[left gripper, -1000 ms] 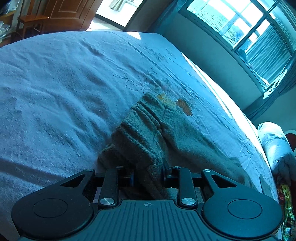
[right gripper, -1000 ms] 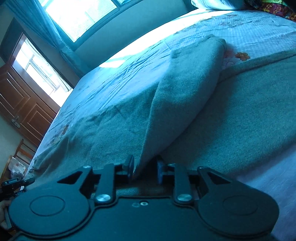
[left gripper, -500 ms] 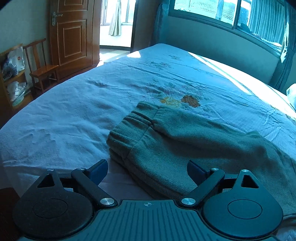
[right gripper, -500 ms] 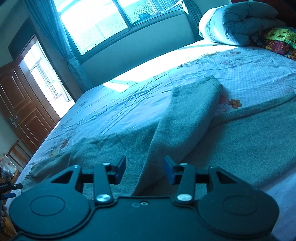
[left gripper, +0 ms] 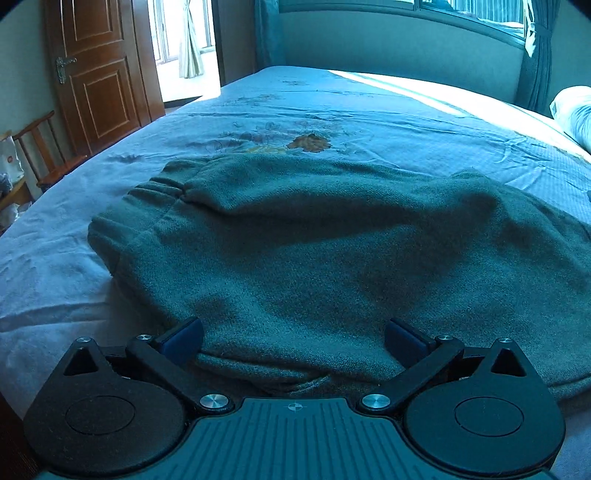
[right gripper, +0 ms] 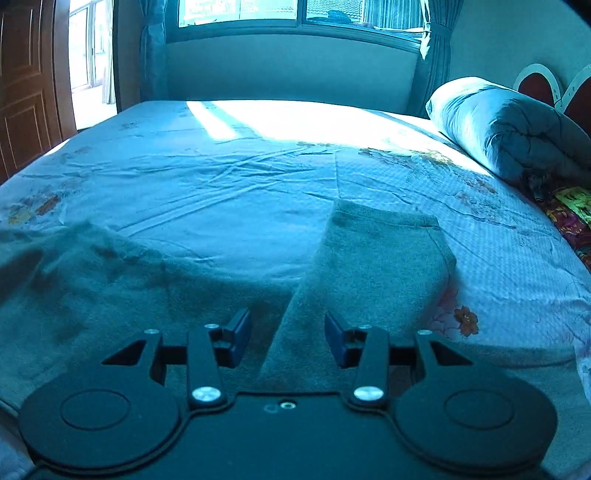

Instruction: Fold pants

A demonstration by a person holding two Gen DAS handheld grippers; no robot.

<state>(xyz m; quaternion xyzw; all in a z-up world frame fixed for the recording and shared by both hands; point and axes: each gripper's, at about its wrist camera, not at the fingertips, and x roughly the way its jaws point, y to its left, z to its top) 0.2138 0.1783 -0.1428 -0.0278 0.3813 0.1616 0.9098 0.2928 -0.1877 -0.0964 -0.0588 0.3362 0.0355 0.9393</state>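
Both tongs hover low over a bed [left gripper: 369, 110] covered in a pale blue flowered sheet. A second ago each pair was pinching a fold of the green pants; now neither grips anything. The left tongs [left gripper: 293, 341] have let go and are opening to their widest spread, blue pads [left gripper: 184, 334] far apart, with cloth lying loose below and between them but not pressed. The right tongs [right gripper: 287, 338] have also released their fold; they stand partly apart and are easing back inward, with the edge of a pant leg lying between the pads, untouched. Both views have also swung from tilted to level since then, so the window [right gripper: 295, 14] now sits straight across the far wall.

Seen from the left tongs, the pants [left gripper: 314, 258] lie flat on the bed directly ahead, gathered waistband [left gripper: 155, 188] toward the left, the near hem just under the tongs. From the right tongs, one leg [right gripper: 373, 269] lies folded over, running away from the tongs to a squared cuff, while the rest of the pants spreads off to the left. A rolled quilt [right gripper: 509, 129] rests at the far right of the bed, and a wooden door [left gripper: 96, 70] stands at the left.
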